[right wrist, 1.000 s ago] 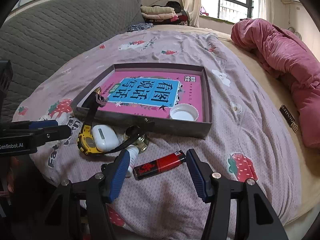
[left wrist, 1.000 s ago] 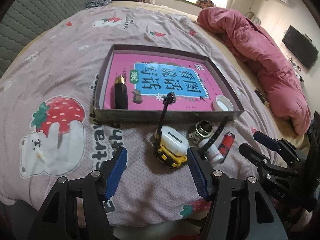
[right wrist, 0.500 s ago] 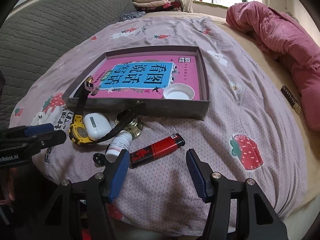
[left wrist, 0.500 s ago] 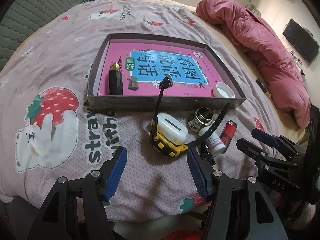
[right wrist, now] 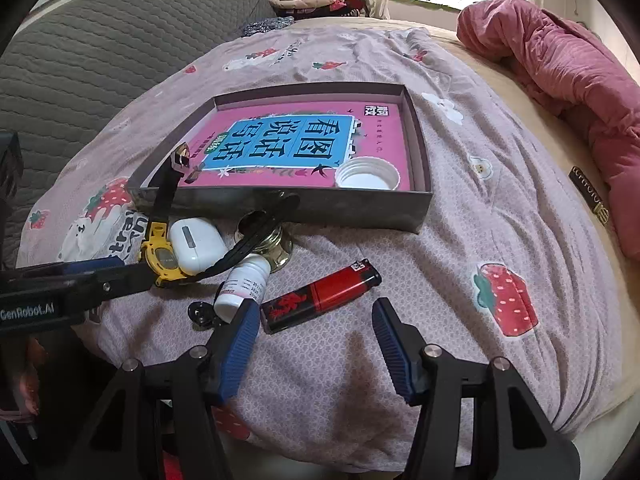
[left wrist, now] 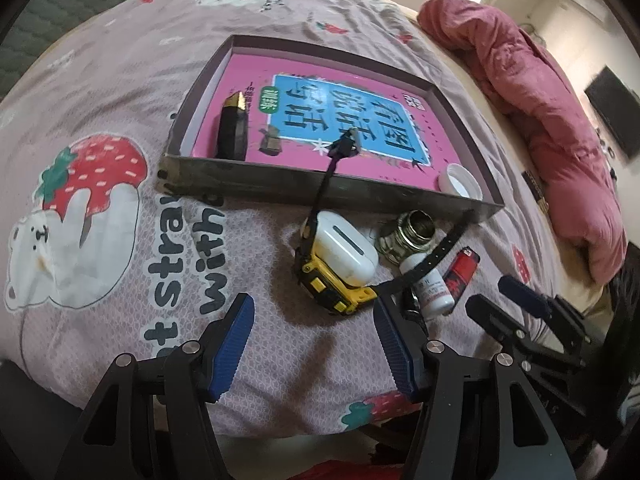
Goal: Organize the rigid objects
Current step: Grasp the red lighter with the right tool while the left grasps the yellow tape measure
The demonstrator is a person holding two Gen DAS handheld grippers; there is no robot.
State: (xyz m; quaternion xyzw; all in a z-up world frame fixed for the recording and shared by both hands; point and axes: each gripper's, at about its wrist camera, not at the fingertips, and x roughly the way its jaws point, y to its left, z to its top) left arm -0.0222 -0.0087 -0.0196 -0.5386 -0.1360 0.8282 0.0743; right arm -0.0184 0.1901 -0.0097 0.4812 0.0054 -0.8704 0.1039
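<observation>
The left gripper (left wrist: 314, 344) hangs low over the near edge of the bed with its blue-padded fingers (left wrist: 234, 340) spread wide and nothing between them; the right pad stands just beside the yellow watch (left wrist: 334, 286), not clearly touching it. The right gripper (right wrist: 314, 350) is likewise spread wide and empty, its left pad (right wrist: 238, 346) close to the base of the white pill bottle (right wrist: 244, 284) and to the near end of the red lighter (right wrist: 320, 294). The lighter lies flat on the strawberry-print bedspread (right wrist: 500, 248), its long axis running from near left to far right, the black cap end pointing far right. The pill bottle lies on its side, pointing away toward the glass jar (right wrist: 266, 240) behind it. Left of these sits the watch on its edge, one strap rising toward the tray, the other curving right across the jar, with a white earbud case (right wrist: 196, 244) resting against it. A small black button-like disc (right wrist: 200, 314) lies near the bottle's base. Farther off is the shallow grey tray (right wrist: 348, 208), lined with a pink and blue book cover (right wrist: 288, 140); in it lie a white lid (right wrist: 368, 178) at the near right corner, and a black and gold lipstick tube (left wrist: 232, 128) at the left, its long axis pointing away, beside a small brown clip (left wrist: 272, 142). A pink quilt (right wrist: 560, 64) is heaped at the far right.
</observation>
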